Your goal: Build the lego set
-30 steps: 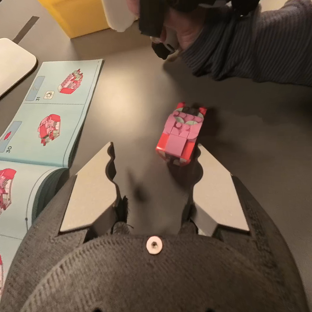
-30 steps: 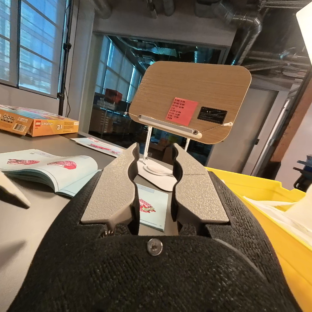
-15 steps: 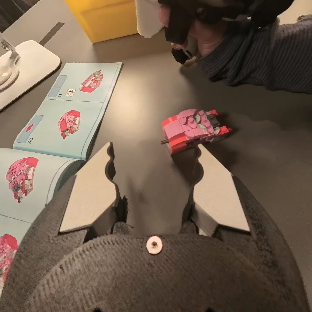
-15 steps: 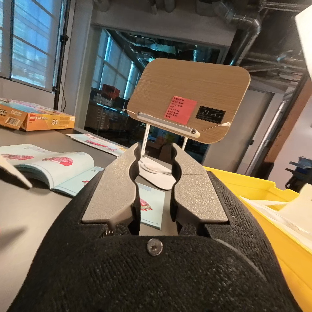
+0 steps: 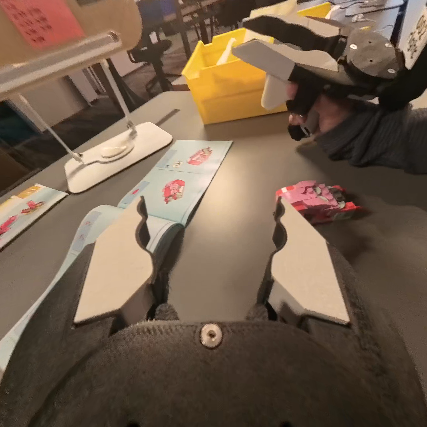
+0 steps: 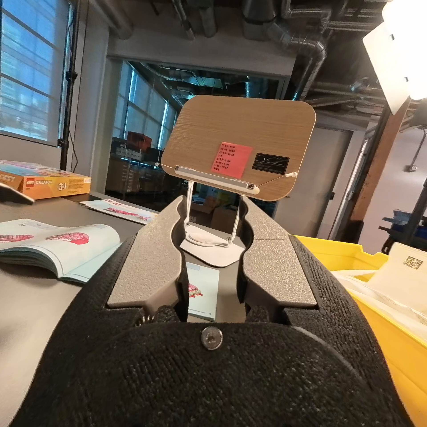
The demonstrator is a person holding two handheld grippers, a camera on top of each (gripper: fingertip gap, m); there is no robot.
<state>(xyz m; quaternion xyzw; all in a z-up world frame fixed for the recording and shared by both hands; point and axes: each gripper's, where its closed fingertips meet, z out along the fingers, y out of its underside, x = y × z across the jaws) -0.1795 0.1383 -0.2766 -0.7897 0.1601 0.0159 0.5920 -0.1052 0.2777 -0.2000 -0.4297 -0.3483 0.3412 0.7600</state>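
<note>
My left gripper (image 5: 210, 203) is open wide and empty, low over the dark table (image 5: 242, 231). A pink and red brick model (image 5: 318, 201) lies on the table just beyond and to the right of my right fingertip (image 5: 284, 212), not between the pads. An open light-blue instruction booklet (image 5: 184, 180) lies ahead of my left finger. My right gripper (image 6: 212, 201) is open with nothing between its pads, raised above the table and facing a wooden book stand (image 6: 242, 143). One of its fingers (image 5: 261, 57) shows in the left wrist view, held by a hand in a dark sleeve.
A yellow bin (image 5: 231, 87) holding white bags stands at the far table edge and shows in the right wrist view (image 6: 346, 254). The stand's white base (image 5: 115, 157) sits behind the booklet. An orange box (image 6: 46, 182) and a second booklet (image 6: 120, 210) lie at the far left. Tip to tip, the grippers are about 20 cm apart.
My left gripper has tilted up, drawn back and opened wider. The brick model turned on the table and now sits right of my right finger. My right gripper opened a little.
</note>
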